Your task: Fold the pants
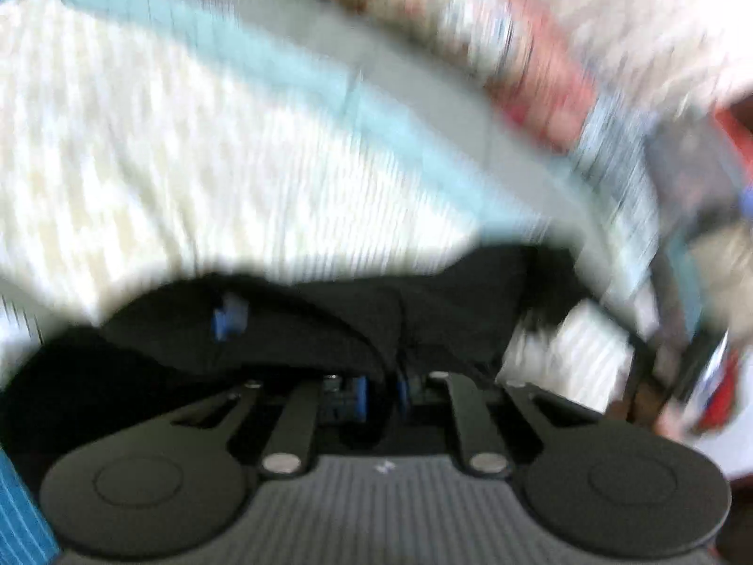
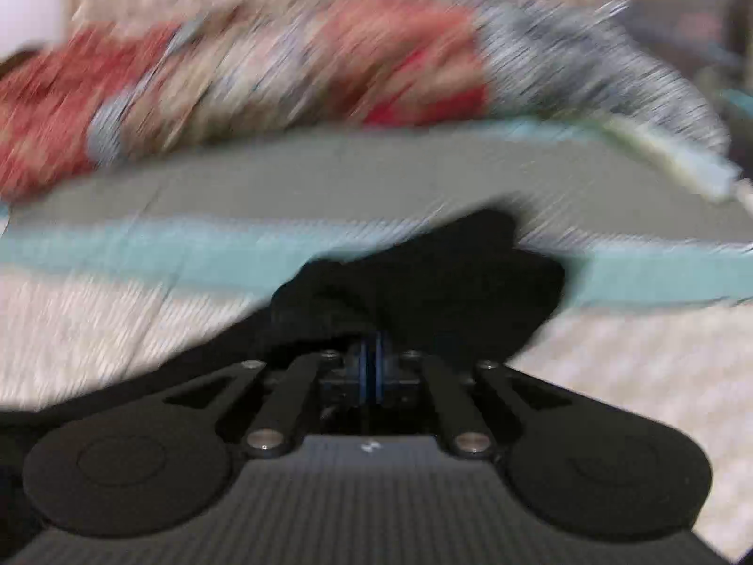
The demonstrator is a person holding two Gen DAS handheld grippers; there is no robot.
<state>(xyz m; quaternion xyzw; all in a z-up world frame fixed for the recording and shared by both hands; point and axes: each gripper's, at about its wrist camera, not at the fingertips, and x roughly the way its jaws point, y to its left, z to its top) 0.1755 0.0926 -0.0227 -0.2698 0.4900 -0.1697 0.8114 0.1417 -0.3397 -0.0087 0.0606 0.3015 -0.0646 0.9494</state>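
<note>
Both views are pretty smeared, so we're only going by the big shapes. In the left wrist view the left gripper (image 1: pixel 381 388) is sitting with its jaws pulled nearly together, and a fold of the black pants (image 1: pixel 329 325) is running down between the blue pads (image 1: pixel 361 395), so we're reading that as clamped on the fabric. The pants are bunching across the lower middle of that frame, on a white textured bedspread (image 1: pixel 141 165) with a teal band (image 1: pixel 292 75). In the right wrist view the right gripper (image 2: pixel 372 367) is looking fully closed, its pads touching, with the black pants (image 2: pixel 437 273) heaping just above the jaws at centre. A red patterned blanket (image 2: pixel 235 75) is lying across the top.
</note>
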